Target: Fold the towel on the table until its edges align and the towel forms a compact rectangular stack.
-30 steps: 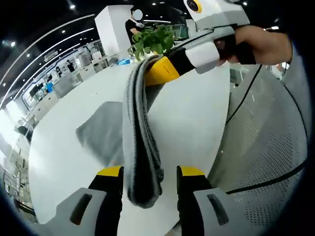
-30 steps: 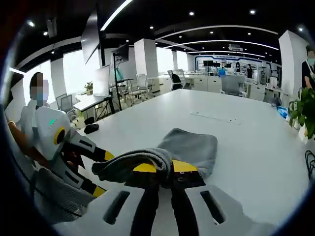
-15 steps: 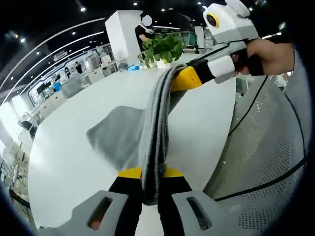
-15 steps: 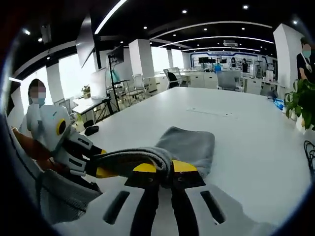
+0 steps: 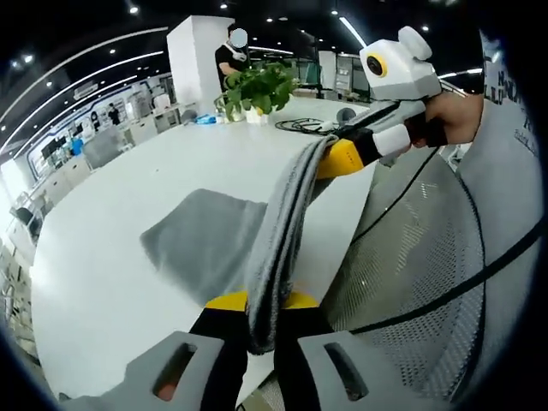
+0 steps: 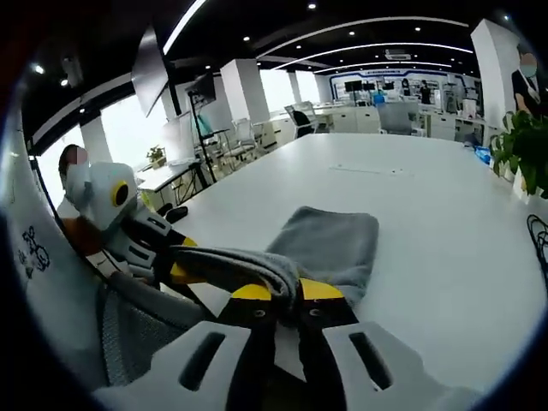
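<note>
my left claw point(image 5: 257, 308) was pinched on one end of the grey towel's point(image 5: 201, 240) near edge, and my right claw point(image 6: 276, 295) was pinched on the other end, so that edge hung stretched between them as a raised band, off the near edge of the white table point(image 5: 111, 282). the rest of the towel lay flat on the table beyond the band, toward the far side, its long axis running away from my claws. i judged the fold would carry the held edge forward over that flat part. the left gripper view showed the potted plant point(image 5: 257, 86) at the table's far corner; the right gripper view showed bare tabletop beyond the towel.
</note>
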